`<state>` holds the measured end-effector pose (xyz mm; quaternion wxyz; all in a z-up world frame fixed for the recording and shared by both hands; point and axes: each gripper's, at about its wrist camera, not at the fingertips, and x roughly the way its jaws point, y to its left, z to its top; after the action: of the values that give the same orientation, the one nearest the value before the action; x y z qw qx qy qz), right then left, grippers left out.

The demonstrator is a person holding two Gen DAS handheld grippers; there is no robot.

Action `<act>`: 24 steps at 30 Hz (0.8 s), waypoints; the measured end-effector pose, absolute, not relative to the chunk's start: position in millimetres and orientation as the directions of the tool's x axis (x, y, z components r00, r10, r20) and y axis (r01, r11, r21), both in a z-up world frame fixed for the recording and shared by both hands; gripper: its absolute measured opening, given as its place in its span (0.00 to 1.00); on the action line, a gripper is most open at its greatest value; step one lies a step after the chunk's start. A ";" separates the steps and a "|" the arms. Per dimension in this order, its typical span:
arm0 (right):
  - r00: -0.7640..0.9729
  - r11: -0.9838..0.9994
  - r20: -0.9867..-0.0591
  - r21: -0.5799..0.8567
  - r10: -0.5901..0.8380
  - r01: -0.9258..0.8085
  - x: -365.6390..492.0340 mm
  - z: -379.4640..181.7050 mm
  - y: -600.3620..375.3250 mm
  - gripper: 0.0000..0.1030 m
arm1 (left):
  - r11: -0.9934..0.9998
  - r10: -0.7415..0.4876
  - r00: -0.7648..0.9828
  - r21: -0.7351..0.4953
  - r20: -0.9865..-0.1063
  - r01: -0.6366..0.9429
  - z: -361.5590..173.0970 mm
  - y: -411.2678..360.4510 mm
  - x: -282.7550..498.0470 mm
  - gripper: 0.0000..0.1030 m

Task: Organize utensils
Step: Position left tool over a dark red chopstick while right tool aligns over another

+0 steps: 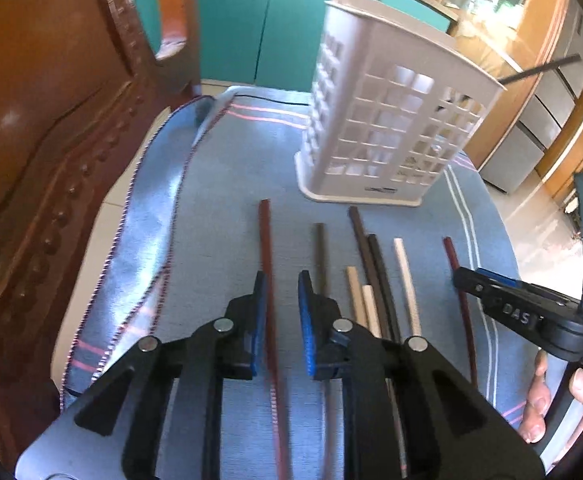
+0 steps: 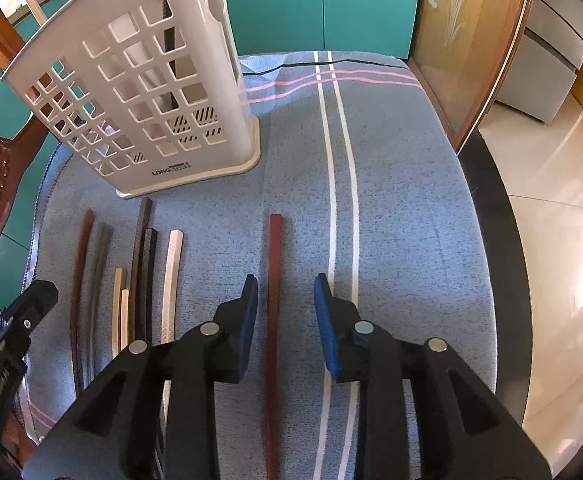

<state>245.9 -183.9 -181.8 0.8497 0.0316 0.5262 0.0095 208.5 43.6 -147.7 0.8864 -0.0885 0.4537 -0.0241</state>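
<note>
Several chopsticks lie side by side on a blue cloth (image 1: 227,184) in front of a white slotted utensil holder (image 1: 391,120) (image 2: 139,92). My left gripper (image 1: 282,280) is open, straddling the leftmost red-brown chopstick (image 1: 266,240). That stick runs close along the left pad, and a gap shows on its right side. My right gripper (image 2: 285,284) is open around another red-brown chopstick (image 2: 274,264), with neither pad touching it. Between the two sticks lie dark chopsticks (image 1: 367,256) and cream ones (image 1: 405,280). The holder has a cream stick and a dark stick in it.
A carved wooden chair (image 1: 51,120) stands close on the left. Teal cabinet doors (image 2: 323,4) are behind the holder. The cloth (image 2: 403,200) ends at a dark table edge on the right, with shiny floor beyond. A person's fingers (image 1: 539,400) show at the right gripper's handle.
</note>
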 end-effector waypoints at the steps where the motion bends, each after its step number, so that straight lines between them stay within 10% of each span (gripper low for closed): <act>1: 0.445 0.998 -0.894 0.064 0.050 0.016 244.9 -180.5 -183.8 0.29 | 0.984 -0.118 0.584 -0.175 -0.803 -0.042 -148.9 44.4 207.8 0.19; 24: 0.433 0.999 -0.900 0.049 0.045 -0.002 241.3 -180.3 -180.1 0.35 | 0.995 -0.071 0.501 -0.099 -0.863 -0.030 -176.2 34.5 214.9 0.42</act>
<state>241.3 -180.1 -180.3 0.8462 0.0203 0.5323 0.0139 214.9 34.5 -176.2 0.8648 -0.0507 0.4994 -0.0117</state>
